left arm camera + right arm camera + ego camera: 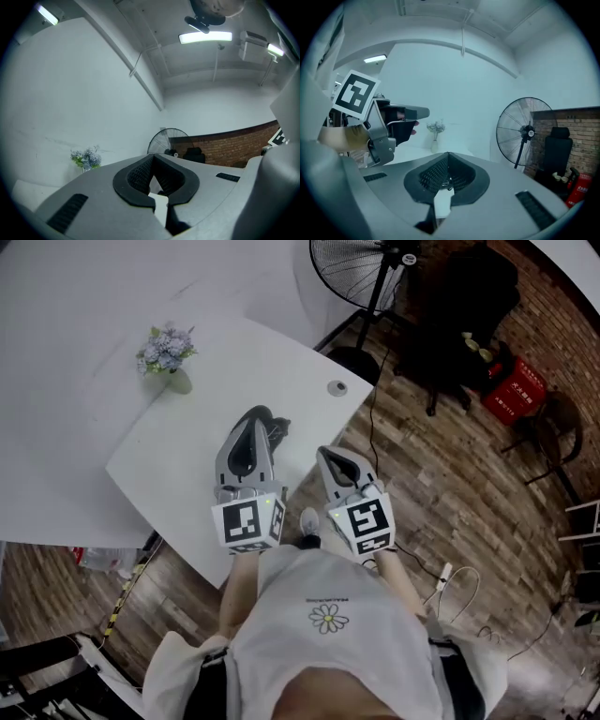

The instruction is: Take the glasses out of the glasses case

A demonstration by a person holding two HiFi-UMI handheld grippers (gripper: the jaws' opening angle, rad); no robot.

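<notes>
No glasses case or glasses can be made out in any view. In the head view my left gripper (260, 414) hangs over the near part of the white table (187, 437), jaws together and nothing between them. A small dark shape (279, 427) shows beside its tip; I cannot tell what it is. My right gripper (330, 452) is held off the table's right edge, above the wooden floor, also shut and empty. In the left gripper view the left gripper (152, 157) points slightly upward at the white wall. The right gripper (448, 153) faces the table in its own view.
A small vase of flowers (167, 354) stands at the table's far side, and a round grommet (337, 387) sits near its right corner. A standing fan (361, 268), a black chair (450, 324) and a red box (517, 388) stand on the floor beyond.
</notes>
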